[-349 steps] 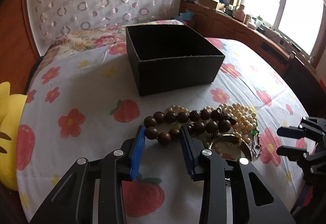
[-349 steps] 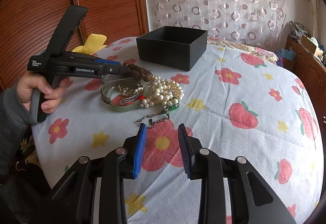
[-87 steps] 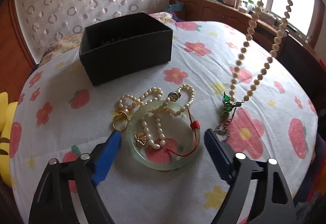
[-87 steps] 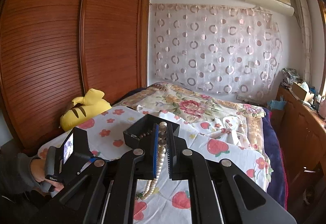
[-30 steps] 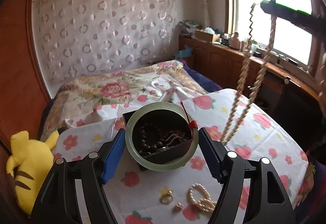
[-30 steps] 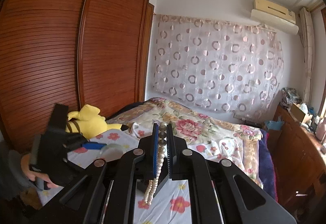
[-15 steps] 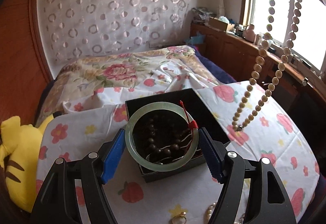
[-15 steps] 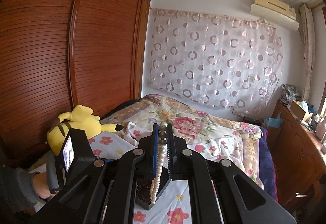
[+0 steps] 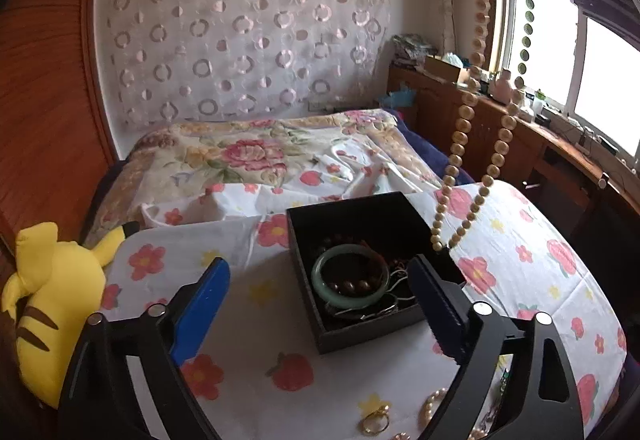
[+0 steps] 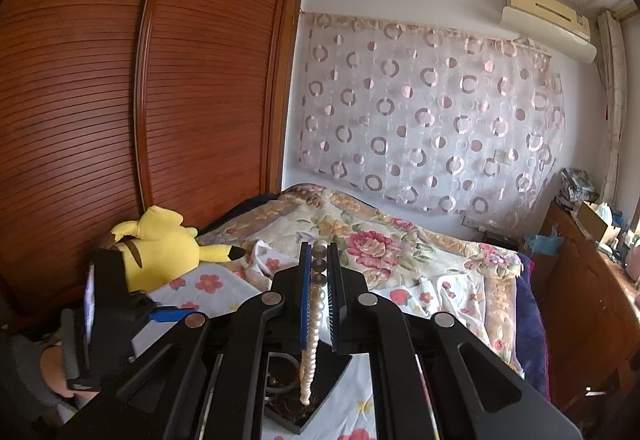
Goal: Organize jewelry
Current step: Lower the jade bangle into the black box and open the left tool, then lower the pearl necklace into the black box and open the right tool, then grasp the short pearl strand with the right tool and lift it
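Left wrist view: the left gripper [image 9: 320, 292] is seen with its blue fingers [image 9: 202, 306] spread wide and nothing held between them, above the near part of a surface covered by a white cloth [image 9: 248, 324] printed with flowers and strawberries. A black box [image 9: 372, 332] is stood on the cloth towards the far edge. A green jade bangle [image 9: 350, 278] is seen lying inside it, on top of dark wooden beads [image 9: 352, 286] and thin silver pieces. A gold ring [image 9: 375, 424] and some loose pearls [image 9: 434, 402] are noted on the cloth at the near edge, partly hidden by the right-hand finger.

A pearl necklace [image 9: 466, 127] is hung as a long doubled loop from above, its lowest beads level with the far right corner of the box; whether they touch the box cannot be told.

Right wrist view: the right gripper [image 10: 319, 272] is clenched on the upper part of the pearl necklace [image 10: 314, 324], which is dropped straight down over the box [image 10: 316, 406]. The left gripper [image 10: 108, 316] is seen at the left, held in a hand.

Beyond the surface a bed with a floral quilt [image 9: 240, 155] is recorded, and a yellow plush toy [image 9: 52, 296] beside the surface's left edge. A slatted wooden wardrobe [image 10: 120, 99], a circle-patterned curtain [image 10: 432, 111], an air conditioner [image 10: 546, 23] and a window [image 9: 576, 59] above a wooden sideboard are noted around the room.
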Demonstrator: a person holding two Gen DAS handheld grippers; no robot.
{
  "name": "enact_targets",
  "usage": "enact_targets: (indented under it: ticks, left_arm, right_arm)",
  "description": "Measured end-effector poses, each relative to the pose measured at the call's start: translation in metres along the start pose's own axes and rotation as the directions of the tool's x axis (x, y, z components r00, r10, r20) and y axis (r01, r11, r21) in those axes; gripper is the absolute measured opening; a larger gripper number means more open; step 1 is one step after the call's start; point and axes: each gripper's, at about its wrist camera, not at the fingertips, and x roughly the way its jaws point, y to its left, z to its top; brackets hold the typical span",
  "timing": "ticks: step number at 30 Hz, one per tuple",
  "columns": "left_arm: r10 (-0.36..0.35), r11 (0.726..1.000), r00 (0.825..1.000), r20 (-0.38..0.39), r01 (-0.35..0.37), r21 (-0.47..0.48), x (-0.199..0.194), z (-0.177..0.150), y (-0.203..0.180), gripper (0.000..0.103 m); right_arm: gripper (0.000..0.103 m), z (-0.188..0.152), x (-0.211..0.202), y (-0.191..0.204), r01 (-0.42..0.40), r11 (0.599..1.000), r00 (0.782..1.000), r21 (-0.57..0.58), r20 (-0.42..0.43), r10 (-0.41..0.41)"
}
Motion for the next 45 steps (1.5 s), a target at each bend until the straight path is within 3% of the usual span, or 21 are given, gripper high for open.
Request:
enact_targets:
  ticks: [4,10,23,25,29,34,45]
  left_arm:
    - [0.011,1.000,1.000,0.018,-0.011,-0.005,-0.009,-0.006,0.006,0.095]
    - [0.012,1.000,0.999,0.033,-0.011,-0.027,-0.021,-0.018,0.017,0.095]
    - [0.002,0.998,0.998,0.057,0.001,-0.057,-0.044,-0.051,0.026,0.095]
    - [0.007,0.999,0.998,0.057,-0.004,-0.051,-0.047,-0.055,0.024,0.095]
    - [-0.010,0.999,0.998,0.059,0.013,-0.050,-0.054,-0.065,0.020,0.095]
    - [-0.026,0.998,0.998,0.059,0.029,-0.054,-0.065,-0.083,0.014,0.095]
    - [-0.038,0.998,0.999,0.032,0.040,-0.052,-0.081,-0.115,0.004,0.095]
  right_arm:
    - [0.009,0.003,0.009,0.004,0.008,1.000,1.000,-0.006,-0.010,-0.008]
    - [0.009,-0.012,0.033,0.006,0.006,1.000,0.997,0.007,-0.072,-0.005]
    - [0.009,-0.088,0.085,0.017,-0.027,0.999,0.960,0.037,-0.279,0.036]
    - [0.009,-0.094,0.083,0.017,-0.031,0.999,0.958,0.045,-0.285,0.043]
    - [0.025,-0.104,0.066,0.020,-0.051,0.997,0.960,0.062,-0.273,0.066]
    - [0.025,-0.128,0.036,0.035,-0.107,0.993,0.956,0.056,-0.270,0.118]
    - [0.025,-0.205,0.009,0.068,-0.191,0.977,0.893,0.096,-0.396,0.214]
